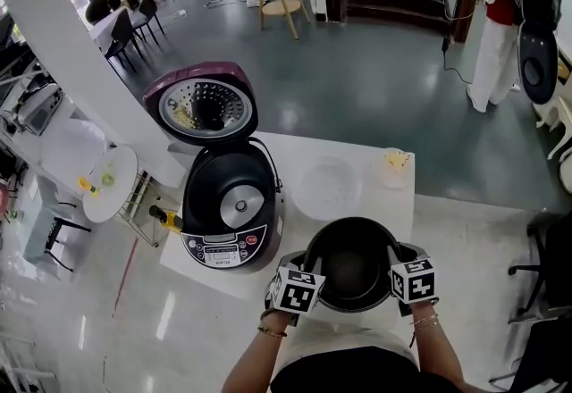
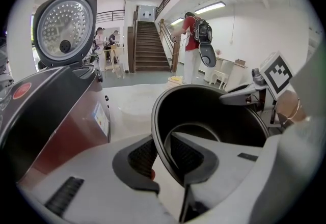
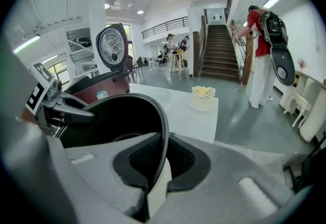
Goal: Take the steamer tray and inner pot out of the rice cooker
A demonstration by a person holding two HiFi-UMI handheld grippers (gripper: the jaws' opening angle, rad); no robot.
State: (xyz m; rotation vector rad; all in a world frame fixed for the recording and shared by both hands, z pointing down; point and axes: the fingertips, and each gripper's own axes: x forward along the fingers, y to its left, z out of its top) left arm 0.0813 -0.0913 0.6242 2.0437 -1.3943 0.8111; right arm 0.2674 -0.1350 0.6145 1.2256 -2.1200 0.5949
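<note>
The black inner pot (image 1: 353, 262) is out of the cooker, near the front edge of the white table (image 1: 375, 204). My left gripper (image 1: 308, 268) is shut on its left rim and my right gripper (image 1: 398, 259) is shut on its right rim. In the left gripper view the pads (image 2: 147, 154) pinch the pot's thin wall (image 2: 214, 116). The right gripper view shows the same grip on the pot (image 3: 112, 116). The open rice cooker (image 1: 232, 204) stands at the left with its lid (image 1: 201, 105) up. The translucent steamer tray (image 1: 328, 186) lies on the table behind the pot.
A small dish with something yellow (image 1: 394, 166) sits at the table's far right corner. A person in a red top (image 1: 496, 16) stands by the stairs at the back right. A round white side table (image 1: 109, 181) is to the left.
</note>
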